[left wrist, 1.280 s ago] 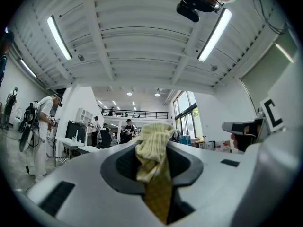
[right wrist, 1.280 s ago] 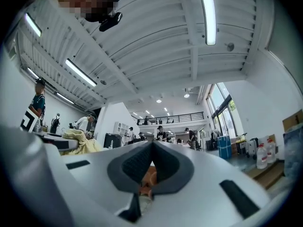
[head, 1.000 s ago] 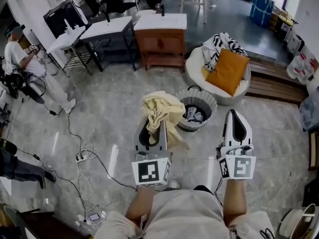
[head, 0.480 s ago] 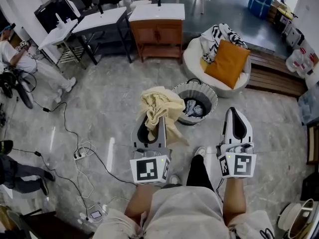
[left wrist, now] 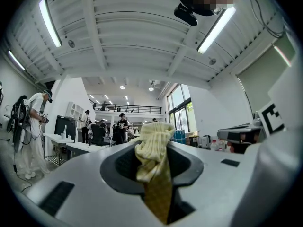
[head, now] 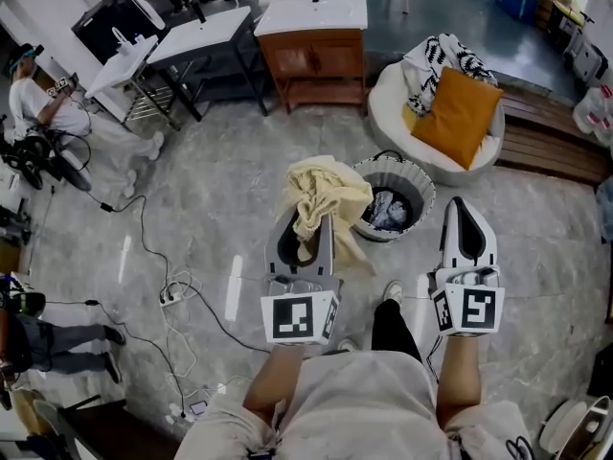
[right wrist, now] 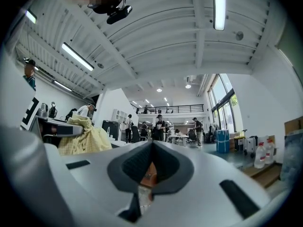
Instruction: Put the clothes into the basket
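Note:
My left gripper is shut on a pale yellow cloth, which bunches over its tips and hangs down to the right. In the left gripper view the cloth is pinched between the jaws of that gripper. The round grey basket stands on the floor just right of the cloth, with dark and white clothes inside. To the basket's right my right gripper is held level, jaws together and empty. The yellow cloth shows at the left of the right gripper view.
A white round chair with an orange cushion and a patterned cloth is behind the basket. A wooden cabinet, tables, a low bench, floor cables and a seated person surround the spot.
The person has stepped forward; a leg and shoe now show between the grippers. Both grippers have advanced with the step, the left one still holding the yellow cloth.

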